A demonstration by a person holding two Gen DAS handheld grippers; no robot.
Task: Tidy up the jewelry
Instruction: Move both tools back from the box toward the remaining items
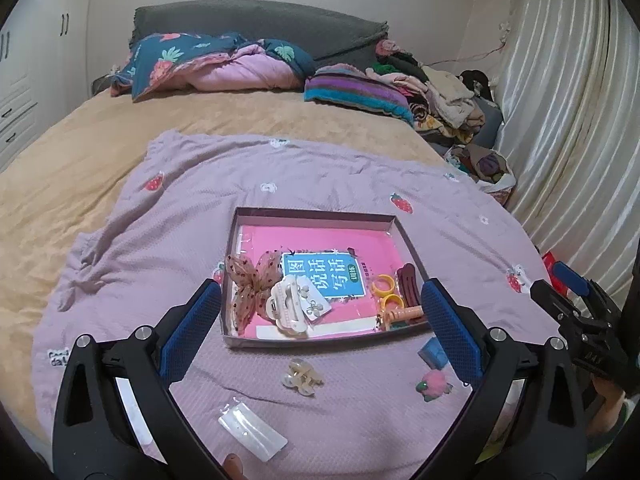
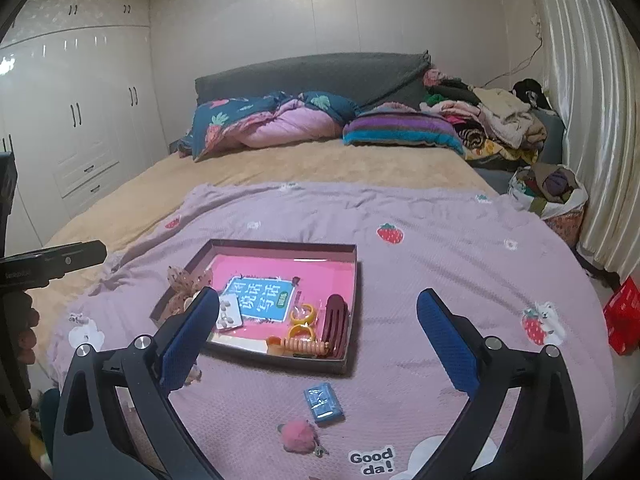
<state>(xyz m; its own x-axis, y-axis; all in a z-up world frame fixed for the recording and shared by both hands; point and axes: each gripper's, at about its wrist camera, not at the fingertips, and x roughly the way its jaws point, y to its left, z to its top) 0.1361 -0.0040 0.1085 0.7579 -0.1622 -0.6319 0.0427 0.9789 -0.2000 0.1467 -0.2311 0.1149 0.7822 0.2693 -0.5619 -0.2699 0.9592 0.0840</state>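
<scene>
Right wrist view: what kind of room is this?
Almost certainly a home bedroom: a bed with a grey headboard, a folded quilt at its head, and white built-in wardrobes along the wall.

I was in a home bedroom. A wide bed (image 2: 280,164) with a tan sheet filled most of what I saw, backed by a grey padded headboard (image 2: 312,74). A rumpled quilt (image 2: 272,122) printed with strawberries lay against it beside a striped pillow (image 2: 400,130), and a heap of folded clothes (image 2: 500,120) sat at the far corner. White built-in wardrobes (image 2: 80,112) with dark handles and drawers lined 1 wall, and pale pleated curtains (image 2: 580,120) hung along the other. A lilac strawberry-patterned blanket (image 2: 440,264) covered the near end of the bed.
</scene>
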